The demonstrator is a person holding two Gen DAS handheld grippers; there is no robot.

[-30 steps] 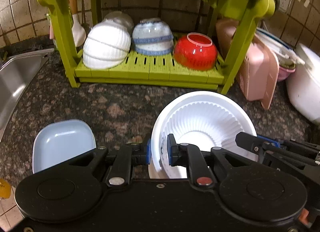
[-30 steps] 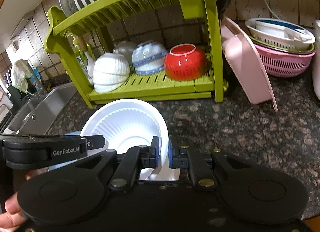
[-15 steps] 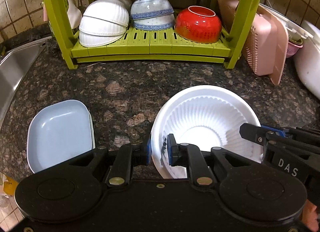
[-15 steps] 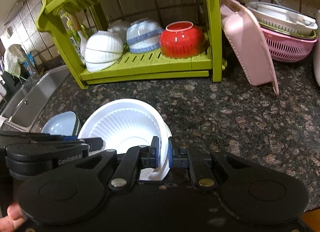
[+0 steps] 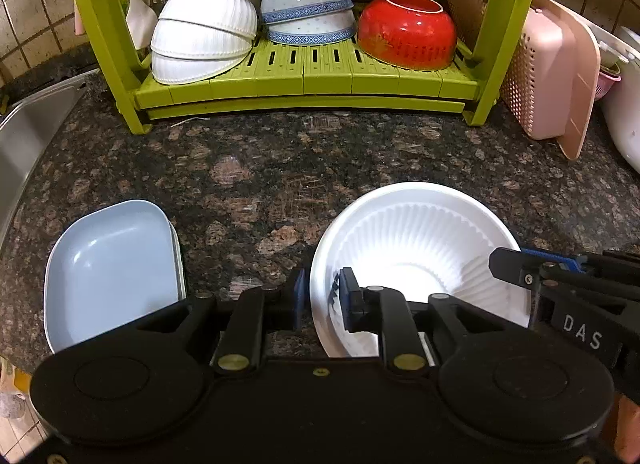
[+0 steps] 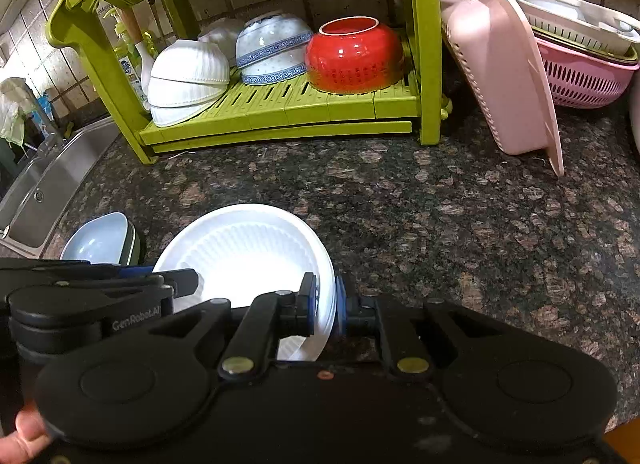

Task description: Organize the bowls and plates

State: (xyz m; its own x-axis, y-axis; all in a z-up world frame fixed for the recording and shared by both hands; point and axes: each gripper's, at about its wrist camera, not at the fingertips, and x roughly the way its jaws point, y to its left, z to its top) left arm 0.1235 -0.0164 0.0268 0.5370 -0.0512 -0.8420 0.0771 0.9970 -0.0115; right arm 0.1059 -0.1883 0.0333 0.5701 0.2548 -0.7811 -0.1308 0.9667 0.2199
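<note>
Lowered since a second earlier, the white ribbed bowl [image 5: 416, 248] was brought close to the granite countertop [image 5: 256, 168], whether touching could not be told, mouth up and roughly level. Its left rim was straddled by the left gripper [image 5: 322, 296], the pads seemingly slightly slack; its right rim was clamped by the right gripper [image 6: 326, 300]. Only the left wrist view showed the pale blue square dish [image 5: 112, 268] fully, just left of the bowl. Only the right wrist view showed a pink colander [image 6: 580, 80] under stacked basins and a thumb [image 6: 20, 436]. Upturned bowls, red bowl [image 5: 408, 36] included, were seen on the green dish rack [image 5: 304, 80] against a tiled wall, a steel sink [image 6: 44, 192] at left.
</note>
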